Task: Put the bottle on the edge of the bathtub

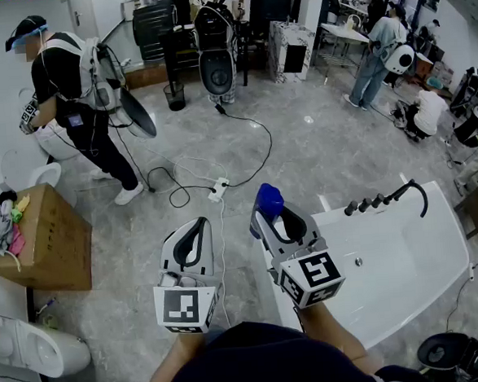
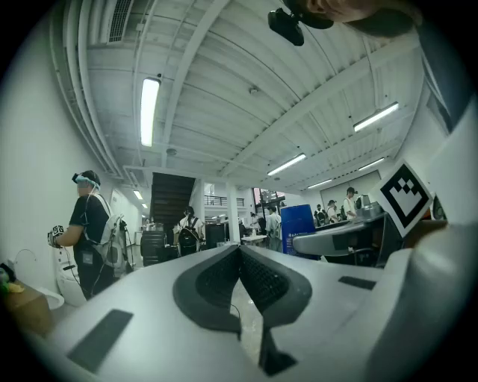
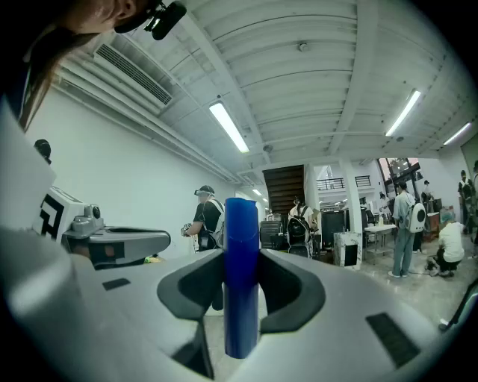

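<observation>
My right gripper (image 1: 272,214) is shut on a blue bottle (image 1: 267,200), held up in the air just left of the white bathtub (image 1: 407,256). In the right gripper view the blue bottle (image 3: 241,276) stands upright between the two dark pads, both pressing its sides. My left gripper (image 1: 194,232) hovers beside it to the left, jaws shut with nothing in them; in its own view the pads (image 2: 239,280) meet at the tips. The tub's near edge (image 1: 338,213) lies right of the bottle, with a black faucet (image 1: 386,198) on it.
A cardboard box (image 1: 38,241) with small items stands at left, with a white toilet (image 1: 29,348) near it. A person in black stands at the far left wall (image 1: 77,99). Cables and a power strip (image 1: 217,189) lie on the floor ahead. Other people work at the back right.
</observation>
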Tool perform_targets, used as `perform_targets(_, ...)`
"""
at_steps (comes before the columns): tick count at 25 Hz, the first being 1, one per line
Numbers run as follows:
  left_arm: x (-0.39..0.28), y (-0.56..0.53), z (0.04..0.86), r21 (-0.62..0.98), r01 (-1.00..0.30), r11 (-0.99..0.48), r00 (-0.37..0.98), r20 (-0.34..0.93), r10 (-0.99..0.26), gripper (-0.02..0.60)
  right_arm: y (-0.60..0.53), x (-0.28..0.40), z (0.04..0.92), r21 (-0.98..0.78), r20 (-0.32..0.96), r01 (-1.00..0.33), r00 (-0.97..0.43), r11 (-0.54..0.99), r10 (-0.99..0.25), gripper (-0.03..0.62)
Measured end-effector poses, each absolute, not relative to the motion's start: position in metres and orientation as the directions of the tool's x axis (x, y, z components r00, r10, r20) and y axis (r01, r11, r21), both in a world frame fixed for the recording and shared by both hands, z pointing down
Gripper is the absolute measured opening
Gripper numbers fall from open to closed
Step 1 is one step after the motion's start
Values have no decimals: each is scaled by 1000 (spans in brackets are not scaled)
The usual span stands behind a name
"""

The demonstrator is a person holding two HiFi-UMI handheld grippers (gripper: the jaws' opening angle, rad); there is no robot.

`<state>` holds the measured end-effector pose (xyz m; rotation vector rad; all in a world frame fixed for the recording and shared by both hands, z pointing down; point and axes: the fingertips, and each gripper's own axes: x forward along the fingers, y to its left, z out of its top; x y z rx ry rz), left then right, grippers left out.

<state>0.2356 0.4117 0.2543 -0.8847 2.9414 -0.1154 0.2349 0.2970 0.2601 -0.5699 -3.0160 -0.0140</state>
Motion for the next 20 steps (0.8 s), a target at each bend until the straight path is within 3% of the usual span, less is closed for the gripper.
perform_targets(10, 201, 417, 268, -79, -541, 837, -838, -29, -544, 25, 295, 199, 277, -10, 49, 375, -926, 927, 375, 156)
perform_targets(20, 79, 419, 283, -55, -612, 789, -787, -57, -614, 25, 299, 85, 296, 14, 53, 327, -944, 945, 325, 155)
